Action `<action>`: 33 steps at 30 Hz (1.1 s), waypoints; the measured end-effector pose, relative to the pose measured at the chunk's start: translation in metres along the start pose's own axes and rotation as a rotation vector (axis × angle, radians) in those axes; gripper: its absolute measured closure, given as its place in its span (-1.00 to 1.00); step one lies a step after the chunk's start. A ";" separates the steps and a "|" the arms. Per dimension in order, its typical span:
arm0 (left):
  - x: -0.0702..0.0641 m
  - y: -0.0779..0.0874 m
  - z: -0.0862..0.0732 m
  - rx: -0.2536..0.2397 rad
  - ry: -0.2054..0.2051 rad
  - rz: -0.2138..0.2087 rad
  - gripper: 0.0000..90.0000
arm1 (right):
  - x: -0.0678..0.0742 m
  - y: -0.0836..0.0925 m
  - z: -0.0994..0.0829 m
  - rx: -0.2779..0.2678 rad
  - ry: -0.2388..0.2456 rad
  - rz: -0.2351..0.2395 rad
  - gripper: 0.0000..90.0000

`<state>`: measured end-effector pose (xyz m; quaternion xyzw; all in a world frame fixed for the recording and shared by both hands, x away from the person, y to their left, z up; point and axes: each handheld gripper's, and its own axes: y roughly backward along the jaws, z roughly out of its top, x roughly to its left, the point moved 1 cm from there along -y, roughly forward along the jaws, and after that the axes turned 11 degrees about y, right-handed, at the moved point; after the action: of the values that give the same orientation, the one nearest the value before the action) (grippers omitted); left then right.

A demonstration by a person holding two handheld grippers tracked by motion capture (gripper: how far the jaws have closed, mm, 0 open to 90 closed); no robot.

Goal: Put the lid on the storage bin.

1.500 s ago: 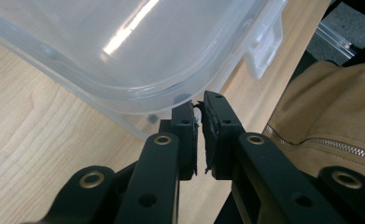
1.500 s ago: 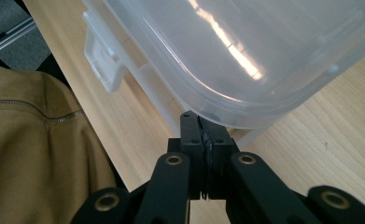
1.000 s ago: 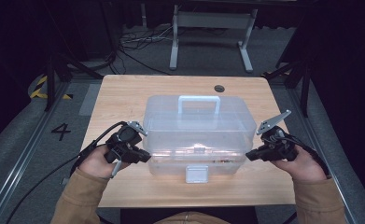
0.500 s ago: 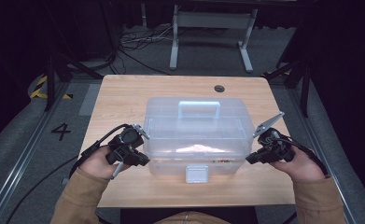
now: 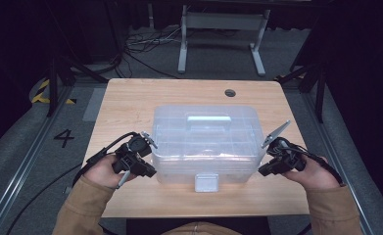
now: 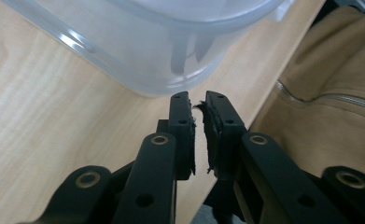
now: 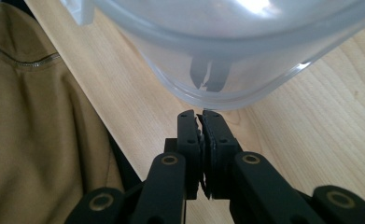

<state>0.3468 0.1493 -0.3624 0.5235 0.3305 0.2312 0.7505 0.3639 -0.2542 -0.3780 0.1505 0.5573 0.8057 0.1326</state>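
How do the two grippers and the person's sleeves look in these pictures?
Both the left gripper and the right gripper are black, with flat jaws, worn pads and brass-coloured pivot pins. Each carries a grey three-cornered plate on top, and a black cable trails from each. The person wears tan sleeves and a jacket with a zip.

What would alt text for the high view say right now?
A person's hands hold a gripper at each end of a clear plastic box with a lid and handle on a wooden table. The left gripper and the right gripper sit at the box's near lower corners, jaws near-closed on nothing. A white latch faces the person.
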 end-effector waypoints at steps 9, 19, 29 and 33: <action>0.003 -0.001 0.000 0.003 0.014 -0.002 0.73 | 0.001 -0.004 -0.001 0.027 0.011 0.023 0.83; 0.010 0.007 -0.003 -0.038 0.054 -0.043 0.40 | -0.006 0.003 -0.006 -0.020 -0.016 0.024 0.59; 0.028 0.035 -0.018 -0.254 0.142 -0.049 0.30 | -0.019 0.027 -0.014 -0.164 -0.072 -0.027 0.42; 0.033 0.042 -0.024 -0.320 0.177 -0.032 0.31 | -0.025 0.033 -0.016 -0.216 -0.088 -0.053 0.40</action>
<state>0.3516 0.2017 -0.3372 0.3697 0.3623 0.3139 0.7959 0.3789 -0.2886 -0.3549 0.1555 0.4647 0.8499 0.1938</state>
